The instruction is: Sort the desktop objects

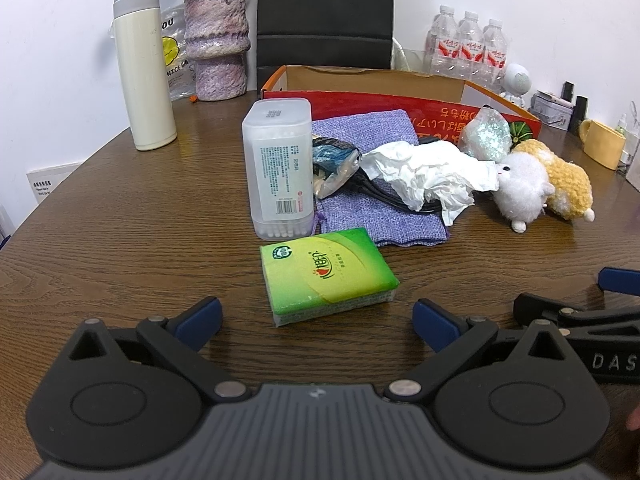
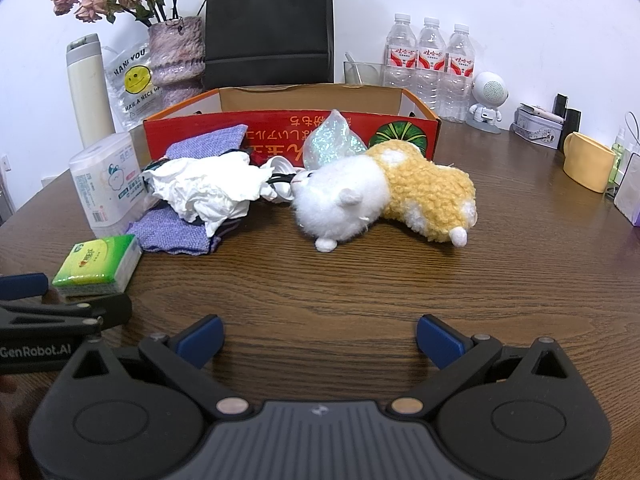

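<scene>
The crumpled tissue covers most of the black cable and part of the purple cloth. The red box interior is hidden behind its near wall. Label print on the cotton swab container is too small to read. The right gripper is cut off at the right edge.

Wood-grain worktop under the jaws, satin sheen; glossy plastic-wrapped tissue pack just ahead; beyond, woven purple cloth, crumpled paper, fluffy plush toy.
</scene>
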The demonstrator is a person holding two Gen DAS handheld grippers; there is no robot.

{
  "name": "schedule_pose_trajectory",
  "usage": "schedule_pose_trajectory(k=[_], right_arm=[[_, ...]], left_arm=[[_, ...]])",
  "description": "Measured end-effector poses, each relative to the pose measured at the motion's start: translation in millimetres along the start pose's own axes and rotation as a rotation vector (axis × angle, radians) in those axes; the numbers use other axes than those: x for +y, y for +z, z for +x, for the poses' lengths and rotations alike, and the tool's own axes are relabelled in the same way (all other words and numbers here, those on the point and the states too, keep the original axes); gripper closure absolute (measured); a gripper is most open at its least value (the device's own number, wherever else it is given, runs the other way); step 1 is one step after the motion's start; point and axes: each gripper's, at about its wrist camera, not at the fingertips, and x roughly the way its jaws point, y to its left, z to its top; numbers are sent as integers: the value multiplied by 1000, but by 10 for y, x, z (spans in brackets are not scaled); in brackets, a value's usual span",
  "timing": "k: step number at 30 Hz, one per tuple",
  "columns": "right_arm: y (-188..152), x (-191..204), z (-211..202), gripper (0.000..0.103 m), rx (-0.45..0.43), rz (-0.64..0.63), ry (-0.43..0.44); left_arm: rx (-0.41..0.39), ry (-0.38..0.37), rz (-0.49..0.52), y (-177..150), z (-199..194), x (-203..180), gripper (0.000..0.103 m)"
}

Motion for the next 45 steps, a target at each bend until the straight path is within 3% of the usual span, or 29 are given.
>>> schedule_pose_trajectory(k=[3,6,10,11,12,13,16,17,23,24,28,29,32,33,34,38,45], right_arm=[[39,-40,-16,0,-1,-51,15],[126,-153,-106,2,-109,-68,-30],[377,-419,-79,12,-198,-69,-12],[446,-486,-40,14,-200,-67,-15],[501,-567,8,19,-207,-62,-19],[539,-642,50,22,-211,-59,-19],[574,-864,222,45,-202,-70,30],[576,-909,276,47,-182,-91,61],[640,-788,601,38,-137,-377,61],[662,-791,651,37,-117,-400,69],[729,-888,784,15,-97,-418,105],[755,-927,806,15,-89,-395,114],[766,-1000,836,24,-74,-313,147],[749,-1009,836,42,-84,-311,174],[726,-1007,820,53,-95,-303,193],[613,-985,617,59,-152,-275,225],[544,-971,-19,60,-306,-206,161]], left_arm=[[-70,-62,-66,74,-101,131,0],[-149,-160,-92,310,-144,292,0],[-179,-175,-67,635,39,358,2],[-185,-167,-59,695,103,358,10],[-180,-157,-52,741,170,341,24],[-176,-153,-46,755,205,341,30],[-189,-135,-46,726,282,369,53],[-199,-134,-49,711,285,387,57],[-238,-144,-77,694,230,431,60],[-247,-140,-79,703,219,439,61],[-284,-175,-96,711,143,472,62],[-293,-175,-95,711,122,465,62],[-306,-179,-84,709,75,425,62],[-310,-180,-81,710,58,413,62],[-313,-178,-81,709,31,398,62],[-342,-180,-63,674,-119,340,62],[-384,-186,-64,787,-344,312,62]])
